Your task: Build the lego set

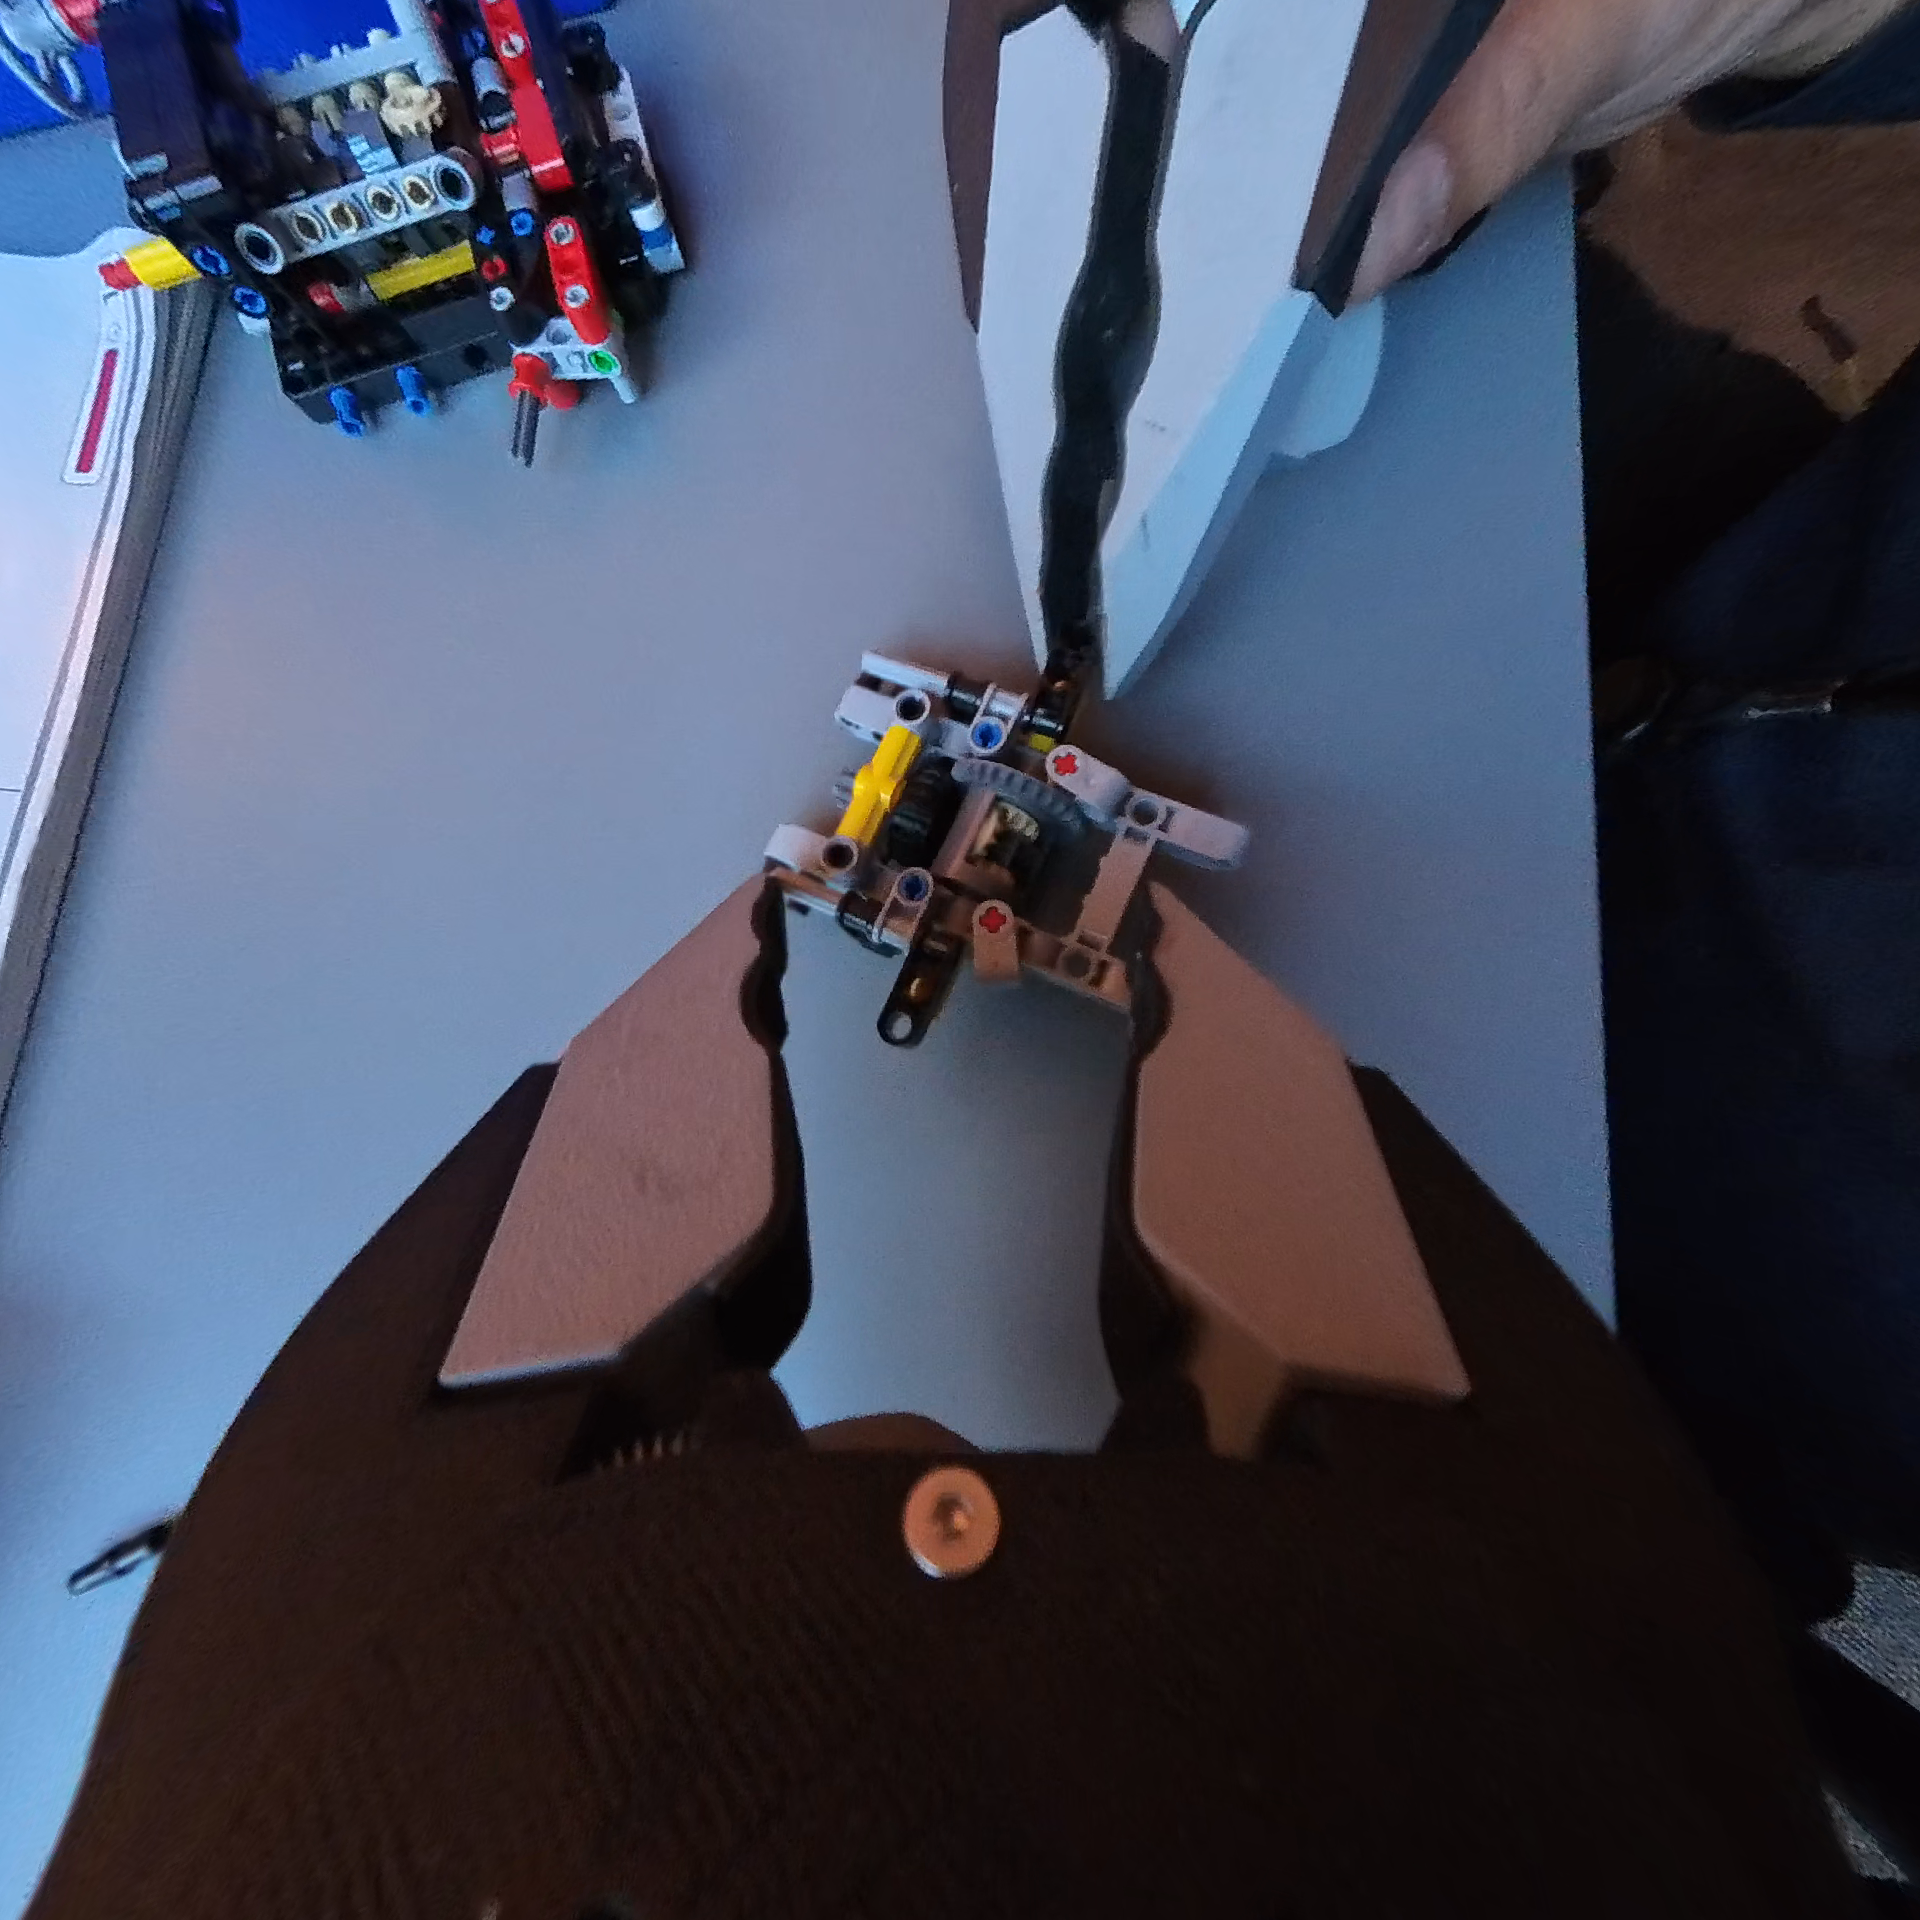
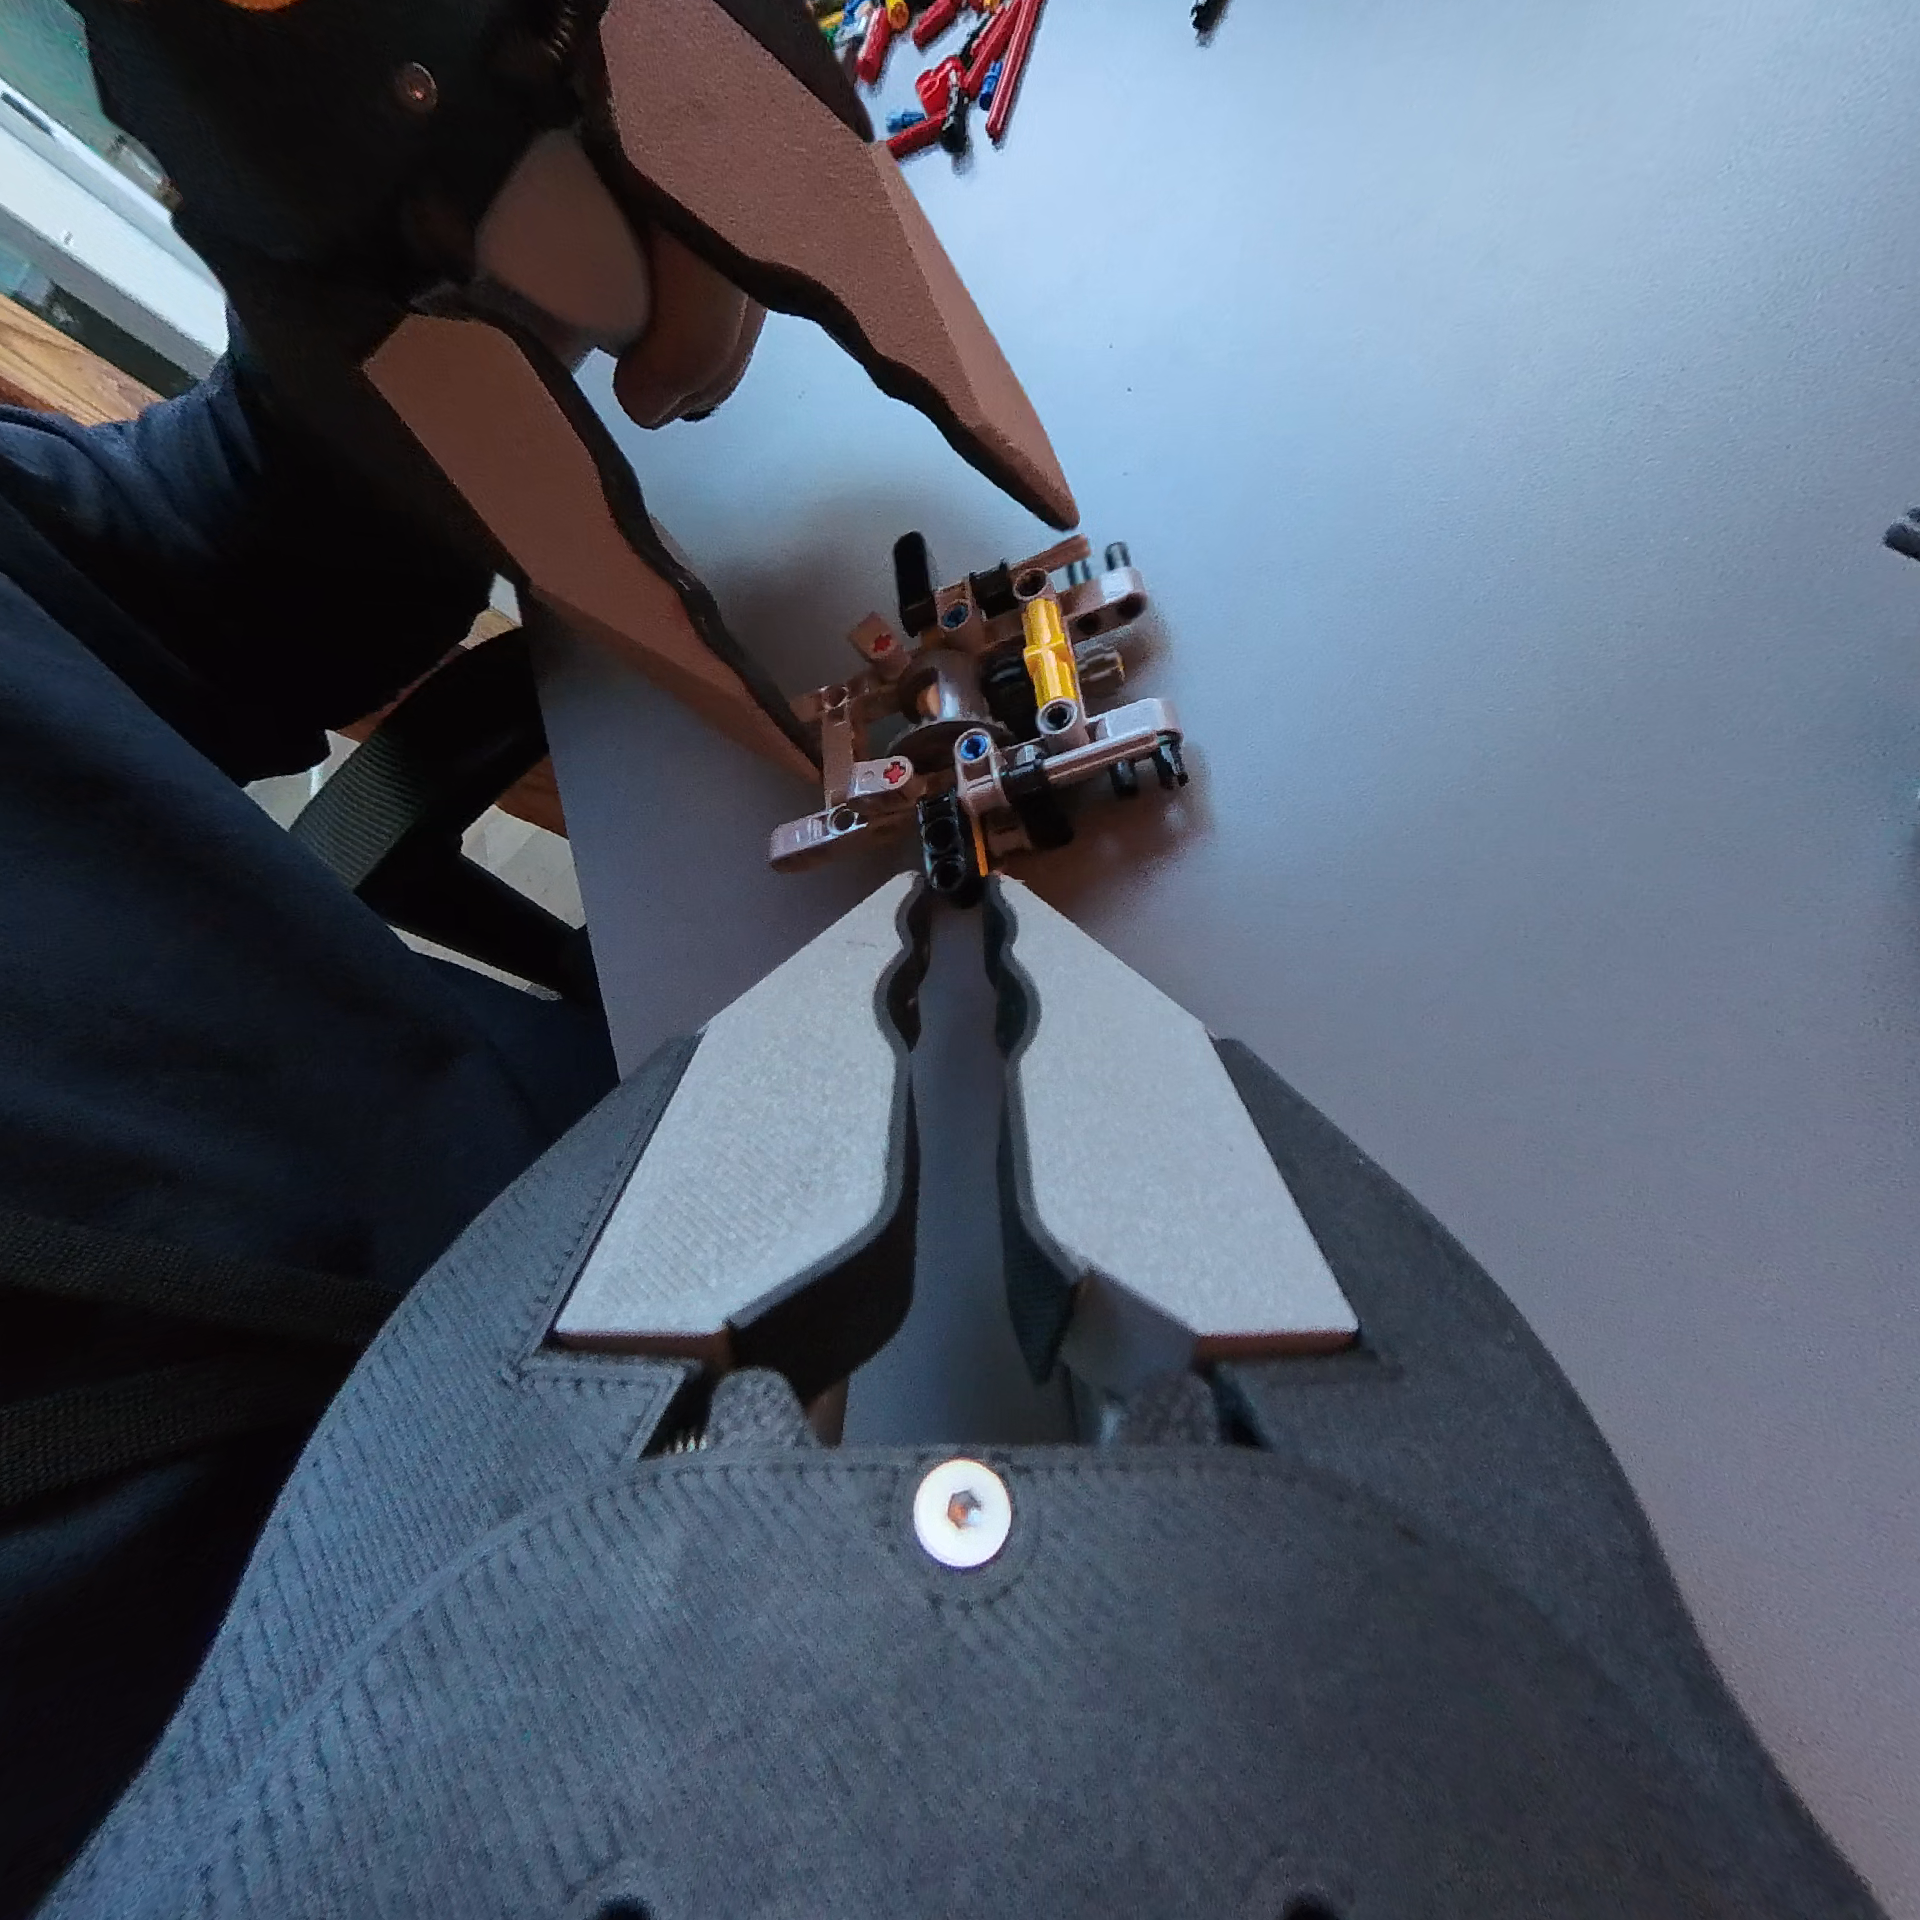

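- The small grey brick assembly (image 1: 987,831) with a yellow connector (image 1: 881,795) sits on the grey table (image 1: 468,831), between the two grippers.
- The left gripper (image 1: 961,930) stands wide, one fingertip at each end of the assembly's near edge; whether the pads press is hard to tell.
- The right gripper (image 2: 951,894) is pinched on a short black beam (image 2: 945,831) sticking out of the far side.
- Judging from this, steady, squared bracing matters so the assembly does not twist.
- A larger brick build (image 1: 416,208) is cut off at the frame edge; loose red pieces (image 2: 956,73) lie far off, blurred.
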